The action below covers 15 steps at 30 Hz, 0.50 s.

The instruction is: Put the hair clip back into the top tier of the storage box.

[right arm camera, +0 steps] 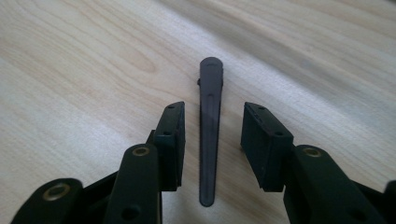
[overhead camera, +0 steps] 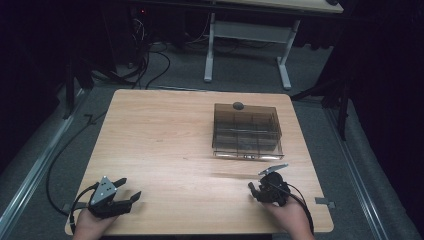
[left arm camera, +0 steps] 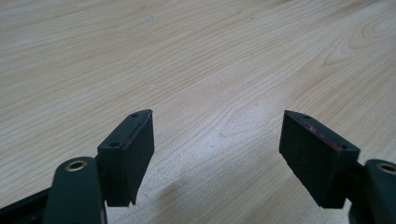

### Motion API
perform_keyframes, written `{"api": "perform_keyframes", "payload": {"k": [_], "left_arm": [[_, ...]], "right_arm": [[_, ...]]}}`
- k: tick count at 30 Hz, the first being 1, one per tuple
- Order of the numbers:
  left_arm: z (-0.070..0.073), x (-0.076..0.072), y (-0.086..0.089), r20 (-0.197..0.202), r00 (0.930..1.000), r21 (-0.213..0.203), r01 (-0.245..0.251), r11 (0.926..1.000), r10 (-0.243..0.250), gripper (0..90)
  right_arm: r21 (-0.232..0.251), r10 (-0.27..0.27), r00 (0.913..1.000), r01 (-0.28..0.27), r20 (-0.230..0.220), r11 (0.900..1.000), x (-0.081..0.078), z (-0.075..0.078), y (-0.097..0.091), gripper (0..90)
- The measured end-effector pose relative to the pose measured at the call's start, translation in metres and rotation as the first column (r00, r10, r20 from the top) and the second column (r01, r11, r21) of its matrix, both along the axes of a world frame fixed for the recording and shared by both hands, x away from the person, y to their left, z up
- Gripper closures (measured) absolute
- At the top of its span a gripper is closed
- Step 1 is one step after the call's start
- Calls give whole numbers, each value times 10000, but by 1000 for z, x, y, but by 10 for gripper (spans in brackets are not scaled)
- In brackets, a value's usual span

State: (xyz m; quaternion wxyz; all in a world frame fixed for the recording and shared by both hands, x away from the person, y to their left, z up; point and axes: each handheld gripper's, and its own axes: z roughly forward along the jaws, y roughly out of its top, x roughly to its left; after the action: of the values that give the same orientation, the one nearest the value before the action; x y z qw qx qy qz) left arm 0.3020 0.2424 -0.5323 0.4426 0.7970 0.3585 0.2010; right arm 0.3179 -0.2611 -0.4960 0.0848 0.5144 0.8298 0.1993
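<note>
Pale wood-grain table — smoky clear-plastic box — matt clip

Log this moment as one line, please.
left gripper: open, empty | right gripper: open, straddling hair clip | box: untouched on table

Bare wooden tabletop lies ahead of the left gripper, its jaws spread wide with nothing between them. A dark hair clip lies lengthwise between the right gripper's parted jaws. Beyond that gripper stands a smoky transparent compartment box.
</note>
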Motion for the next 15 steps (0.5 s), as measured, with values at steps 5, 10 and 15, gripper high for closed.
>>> {"api": "perform_keyframes", "payload": {"k": [5,10,15], "left_arm": [[0,0,-1,-8,10000,60,72,10000,-72,269],[0,0,0,-24,10000,35,80,10000,-80,269],[0,-1,0,-20,10000,-19,48,10000,-48,268]], "right_arm": [[6,59,9984,-59,-555,10000,4,3,1,608],[-338,192,9958,-223,-896,9992,7,6,4,612],[-645,272,9911,-358,-1306,9973,11,6,8,611]]}}
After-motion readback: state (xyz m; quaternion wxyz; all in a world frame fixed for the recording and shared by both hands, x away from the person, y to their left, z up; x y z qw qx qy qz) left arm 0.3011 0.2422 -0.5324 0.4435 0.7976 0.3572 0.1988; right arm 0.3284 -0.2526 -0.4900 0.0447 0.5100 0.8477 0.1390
